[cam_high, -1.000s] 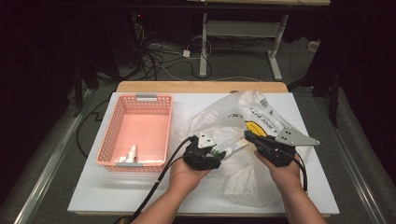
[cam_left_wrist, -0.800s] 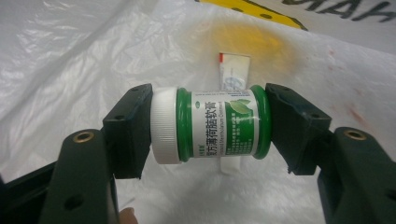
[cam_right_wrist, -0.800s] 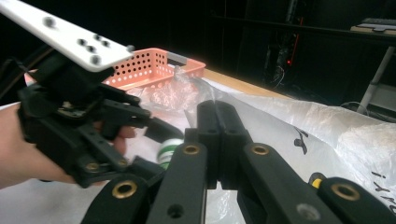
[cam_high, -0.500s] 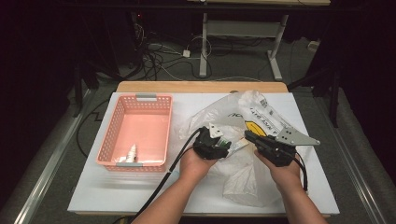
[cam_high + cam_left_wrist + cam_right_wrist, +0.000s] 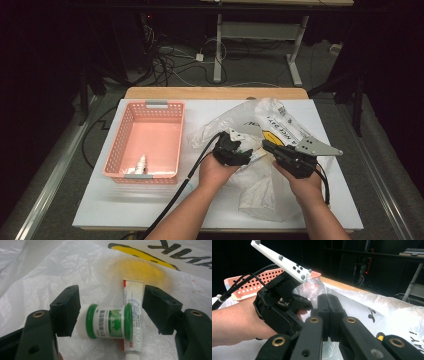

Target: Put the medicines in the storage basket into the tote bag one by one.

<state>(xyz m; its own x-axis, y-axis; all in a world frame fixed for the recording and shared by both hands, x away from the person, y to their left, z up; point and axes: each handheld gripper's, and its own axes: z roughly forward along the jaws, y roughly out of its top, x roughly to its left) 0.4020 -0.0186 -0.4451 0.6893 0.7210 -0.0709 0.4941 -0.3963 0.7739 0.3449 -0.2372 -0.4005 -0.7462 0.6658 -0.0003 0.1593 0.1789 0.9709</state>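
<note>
Two tools sharing the job: right tool (image 5: pixel 328 302) is clamping the plastic bag (image 5: pixel 260 185) edge to keep it open, while left tool (image 5: pixel 111 312), jaws just widening, is straddling the green jar (image 5: pixel 107 321) inside without gripping it

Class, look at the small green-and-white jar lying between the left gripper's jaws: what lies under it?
Under the green-and-white jar lies a white tube with red print, crossing beneath it on the white plastic bag. The tube's middle is covered by the jar, and its print cannot be read.
</note>
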